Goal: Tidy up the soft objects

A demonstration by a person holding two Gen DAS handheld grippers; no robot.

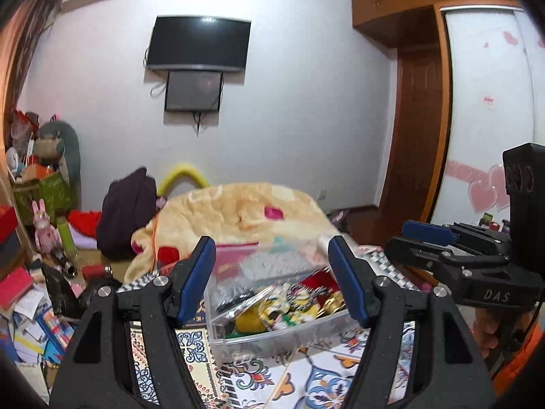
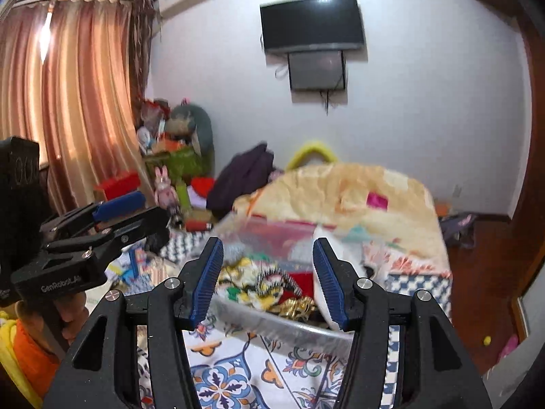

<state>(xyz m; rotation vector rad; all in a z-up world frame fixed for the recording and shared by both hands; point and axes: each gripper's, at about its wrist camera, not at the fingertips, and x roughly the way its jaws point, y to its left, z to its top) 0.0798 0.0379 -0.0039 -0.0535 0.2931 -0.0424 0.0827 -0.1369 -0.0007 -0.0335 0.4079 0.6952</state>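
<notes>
A clear plastic bin (image 1: 272,335) sits on a patterned bed cover and holds several soft items in yellow, green, red and gold (image 1: 293,306). My left gripper (image 1: 272,279) is open and empty, raised just in front of the bin. My right gripper (image 2: 269,281) is open and empty, above the bin's (image 2: 289,327) near edge. A white soft item (image 2: 344,255) lies behind the right finger; I cannot tell if it touches. Each gripper shows in the other's view: the right (image 1: 422,238), the left (image 2: 129,208).
A beige fleece blanket (image 1: 238,211) is heaped behind the bin. A dark purple backpack (image 1: 126,218) stands at the bed's left. Plush toys, boxes and books (image 1: 34,272) crowd the floor at left. A wooden wardrobe (image 1: 415,136) and door are at right.
</notes>
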